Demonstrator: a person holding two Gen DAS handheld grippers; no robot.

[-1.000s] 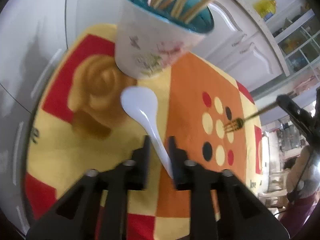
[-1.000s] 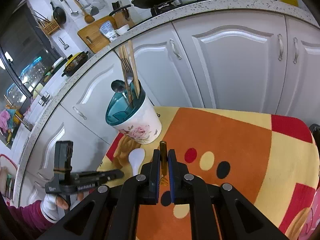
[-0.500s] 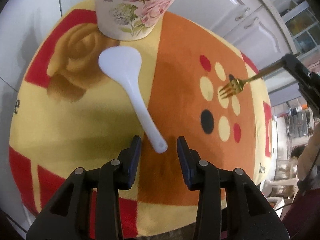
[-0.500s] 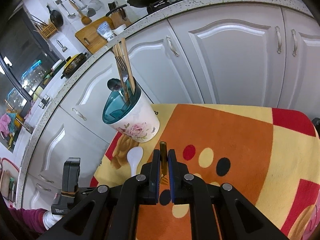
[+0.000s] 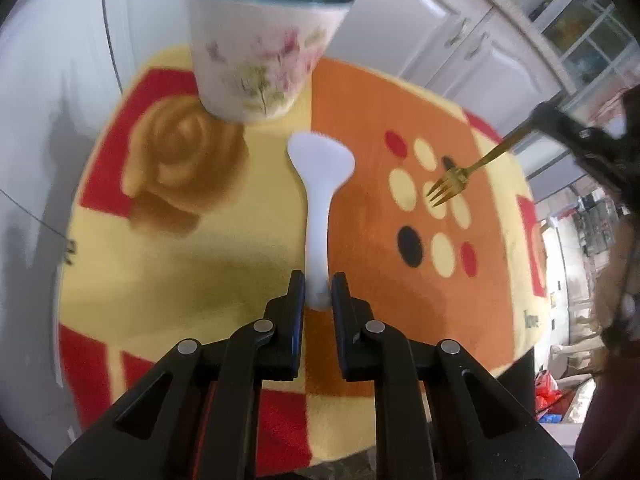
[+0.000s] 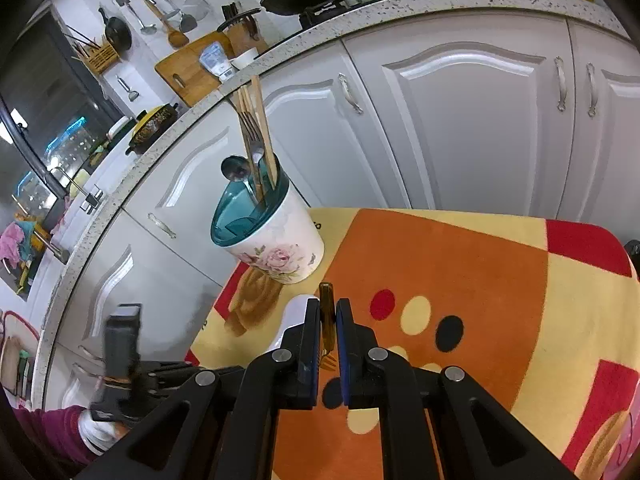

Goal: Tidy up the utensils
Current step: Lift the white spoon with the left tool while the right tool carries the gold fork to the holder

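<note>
Left gripper (image 5: 318,288) is closing its jaws narrowly around the handle end of the white spoon (image 5: 318,184), the pads pressing it on both sides; the spoon is lying on the patterned cloth (image 5: 192,264) that is covering the worktop, its long axis running straight away from the gripper, bowl pointing at the floral utensil holder (image 5: 264,60) and stopping just short of its base; the holder is standing upright near the far edge of the worktop, chopsticks and metal cutlery sticking up from its teal insert. Right gripper (image 6: 328,320) is holding the gold fork (image 5: 452,184) clamped tight by its handle, tines pointing down toward the spotted orange part of the cloth, above it and well apart from the spoon; open cloth is lying on both sides of the spoon, with the near edge and the right edge of the worktop bare; white cabinet doors (image 6: 460,120) are standing close behind the far edge.
</note>
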